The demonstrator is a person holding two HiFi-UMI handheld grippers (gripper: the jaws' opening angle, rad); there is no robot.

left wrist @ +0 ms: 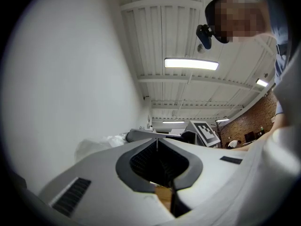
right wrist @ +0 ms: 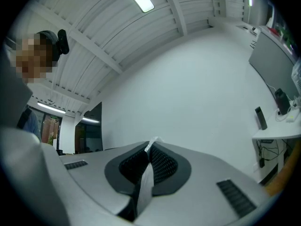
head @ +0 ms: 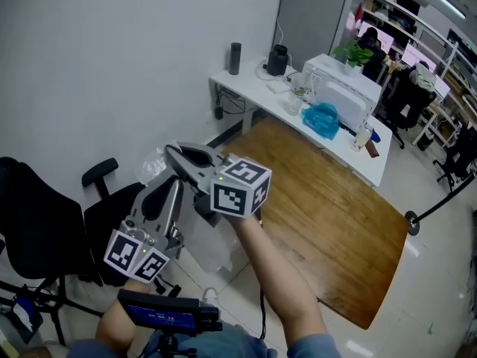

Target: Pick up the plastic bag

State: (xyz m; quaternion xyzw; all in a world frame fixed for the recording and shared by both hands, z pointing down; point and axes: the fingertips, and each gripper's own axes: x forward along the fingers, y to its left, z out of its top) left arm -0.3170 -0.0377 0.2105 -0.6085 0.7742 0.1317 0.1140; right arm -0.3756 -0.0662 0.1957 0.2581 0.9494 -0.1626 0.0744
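**Both grippers raised, bag film nipped in the right jaws**

The right gripper (right wrist: 151, 142) has its jaws closed on a thin strip of the plastic bag (right wrist: 145, 182). In the right gripper view the clear film runs up the seam between the two ribbed pads, and a small tip pokes out just past the fingertips.

The left gripper (left wrist: 157, 140) has its jaws together at the tips, with only a narrow gap lower down between the pads. Its own view does not settle whether any film is caught there. From that view a crumpled bulge of the bag sits just beyond and to the left of the tips, close beside the right gripper's grey jaw and marker cube.

In the head view the two grippers are held close together in front of the person. The right one crosses above the left, and both point away toward the white wall (head: 112, 66). The translucent bag bunches past their tips and also hangs loosely beneath them, clear of the floor.

A black office chair (head: 104, 207) stands beside and below the grippers. To the right is a wooden table (head: 328, 222), with a white desk (head: 246, 80) carrying small appliances beyond it.
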